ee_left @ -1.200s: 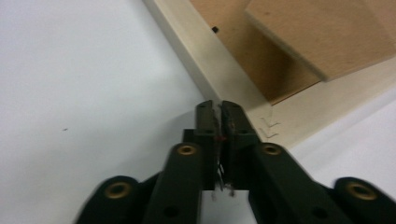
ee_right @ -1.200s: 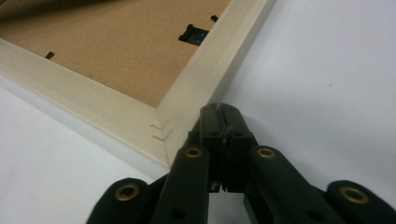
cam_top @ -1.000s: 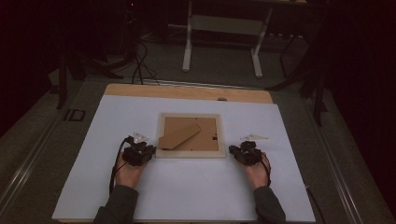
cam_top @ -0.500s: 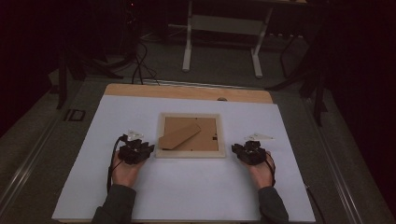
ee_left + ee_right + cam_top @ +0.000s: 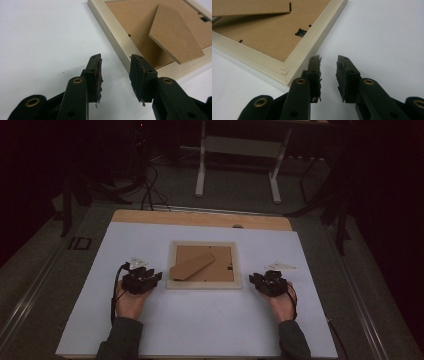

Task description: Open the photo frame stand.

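The picture frame lies face-down at table centre, long axis 9-to-3. The left gripper sits at its 8 o'clock, the right gripper at 4; both equally near, jaws just opening, empty.

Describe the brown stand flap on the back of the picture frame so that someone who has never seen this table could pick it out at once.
On the white table sheet, between the two hands, a pale wooden picture frame lies face down. On its brown backing board rests the stand flap, a long brown strip. Unlike the square backing, it sits slantwise, with one end reaching over the frame's edge.
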Action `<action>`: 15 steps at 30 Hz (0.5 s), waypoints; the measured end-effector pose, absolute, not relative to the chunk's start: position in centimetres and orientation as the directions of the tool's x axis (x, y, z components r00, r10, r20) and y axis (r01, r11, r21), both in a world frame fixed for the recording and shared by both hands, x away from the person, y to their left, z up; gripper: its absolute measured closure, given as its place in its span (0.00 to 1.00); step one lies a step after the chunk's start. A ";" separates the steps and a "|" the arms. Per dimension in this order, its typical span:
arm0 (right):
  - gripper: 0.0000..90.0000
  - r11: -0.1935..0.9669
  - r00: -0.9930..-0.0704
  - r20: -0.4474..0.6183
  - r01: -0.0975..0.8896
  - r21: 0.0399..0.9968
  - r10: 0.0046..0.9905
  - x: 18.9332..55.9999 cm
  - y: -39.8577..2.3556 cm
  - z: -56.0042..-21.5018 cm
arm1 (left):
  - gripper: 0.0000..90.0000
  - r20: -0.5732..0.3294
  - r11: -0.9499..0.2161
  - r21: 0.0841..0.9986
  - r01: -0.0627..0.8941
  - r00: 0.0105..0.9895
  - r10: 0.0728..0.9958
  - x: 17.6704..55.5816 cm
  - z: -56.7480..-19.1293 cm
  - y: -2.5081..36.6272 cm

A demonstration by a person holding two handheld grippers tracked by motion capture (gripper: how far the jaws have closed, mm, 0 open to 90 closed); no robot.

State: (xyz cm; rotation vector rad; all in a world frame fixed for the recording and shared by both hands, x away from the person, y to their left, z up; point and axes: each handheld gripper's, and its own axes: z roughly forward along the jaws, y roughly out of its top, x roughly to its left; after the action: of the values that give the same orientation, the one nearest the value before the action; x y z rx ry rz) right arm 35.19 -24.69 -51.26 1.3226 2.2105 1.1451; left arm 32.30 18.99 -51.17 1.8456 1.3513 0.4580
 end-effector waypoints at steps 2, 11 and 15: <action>0.80 0.253 -0.523 0.121 0.587 0.769 0.844 35.1 -24.7 -51.2 | 0.69 -0.162 -0.119 0.764 0.634 0.368 0.916 32.4 -51.0 19.3; 0.76 0.255 -0.534 0.131 0.587 0.768 0.835 35.1 -24.8 -51.2 | 0.67 -0.193 -0.091 0.769 0.632 0.367 0.910 32.2 -49.9 20.3; 0.75 0.251 -0.534 0.134 0.586 0.771 0.835 35.1 -25.0 -51.0 | 0.64 -0.181 -0.103 0.782 0.615 0.382 0.906 31.9 -48.8 20.0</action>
State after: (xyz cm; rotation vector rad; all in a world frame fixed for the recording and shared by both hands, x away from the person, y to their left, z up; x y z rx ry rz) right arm 35.08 -25.04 -51.04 1.3120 2.2254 1.1650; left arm 31.92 20.01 -48.82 1.8138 1.3261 0.4430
